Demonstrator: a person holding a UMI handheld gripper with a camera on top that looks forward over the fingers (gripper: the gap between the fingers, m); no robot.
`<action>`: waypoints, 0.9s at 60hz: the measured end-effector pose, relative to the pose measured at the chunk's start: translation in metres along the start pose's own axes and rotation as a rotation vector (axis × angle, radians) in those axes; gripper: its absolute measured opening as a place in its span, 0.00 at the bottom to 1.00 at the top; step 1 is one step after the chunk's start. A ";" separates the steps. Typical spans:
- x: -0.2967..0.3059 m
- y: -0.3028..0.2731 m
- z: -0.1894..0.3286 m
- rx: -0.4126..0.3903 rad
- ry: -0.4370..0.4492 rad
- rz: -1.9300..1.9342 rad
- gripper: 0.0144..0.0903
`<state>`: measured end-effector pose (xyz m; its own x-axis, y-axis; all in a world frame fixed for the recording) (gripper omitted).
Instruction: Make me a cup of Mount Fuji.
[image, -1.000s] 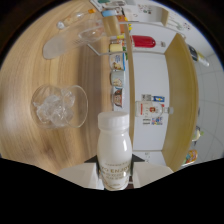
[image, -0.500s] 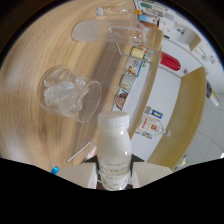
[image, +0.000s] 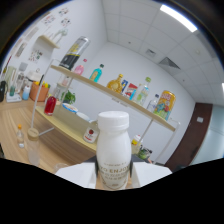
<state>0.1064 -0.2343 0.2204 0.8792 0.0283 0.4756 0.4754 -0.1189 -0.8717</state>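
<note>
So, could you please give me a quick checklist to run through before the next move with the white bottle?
1. White bottle held between the gripper's two fingers: ok, both press on its sides.
2. Bottle upright in the grip: ok, it stands straight along the fingers.
3. Cap on: ok, the white cap sits on top; it will likely have to come off before pouring.
4. Glass of ice in sight: not ok, the view now faces the wall shelf and ceiling.
5. Space ahead free: ok, nothing stands near the bottle; the shelf lies well beyond it.
6. Fill level: cannot tell, the bottle is opaque.
</note>
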 end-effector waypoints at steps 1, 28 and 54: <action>0.000 0.001 0.001 -0.003 -0.004 0.048 0.45; -0.022 0.121 0.059 -0.186 -0.092 0.493 0.45; -0.043 0.162 0.046 -0.264 -0.128 0.486 0.47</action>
<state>0.1470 -0.2094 0.0529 0.9996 0.0269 -0.0053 0.0057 -0.3916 -0.9201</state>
